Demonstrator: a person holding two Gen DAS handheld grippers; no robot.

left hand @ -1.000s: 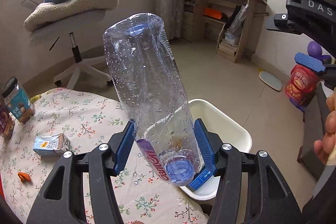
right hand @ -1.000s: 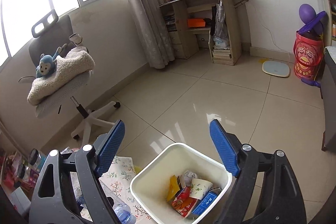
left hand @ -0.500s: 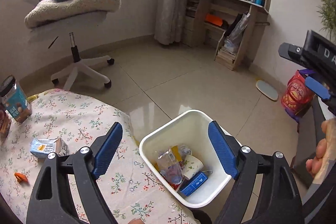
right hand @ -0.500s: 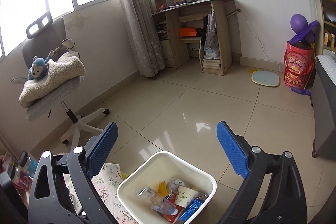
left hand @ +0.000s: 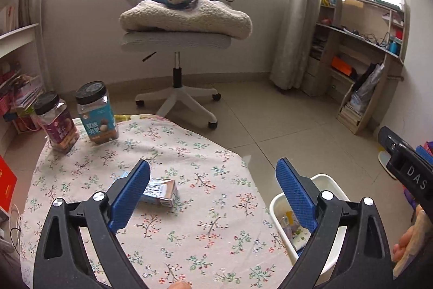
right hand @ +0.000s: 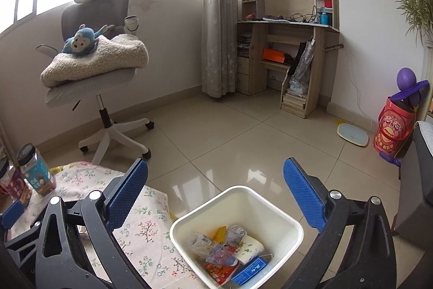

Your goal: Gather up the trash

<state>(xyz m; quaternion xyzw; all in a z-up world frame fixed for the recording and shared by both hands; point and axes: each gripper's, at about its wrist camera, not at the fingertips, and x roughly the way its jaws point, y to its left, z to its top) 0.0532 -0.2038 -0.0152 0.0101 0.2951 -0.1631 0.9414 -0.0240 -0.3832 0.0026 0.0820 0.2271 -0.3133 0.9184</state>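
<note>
A lived-in home room: a swivel chair (right hand: 92, 50) with a plush monkey (right hand: 78, 41) on a folded blanket, a cluttered study desk (right hand: 286, 50) far right, curtained windows, tiled floor.

White letters "DAS" stand on the black body of the right gripper (left hand: 411, 175), at three o'clock in the left wrist view. Print on the jars, carton and red bucket is too small to read.
</note>
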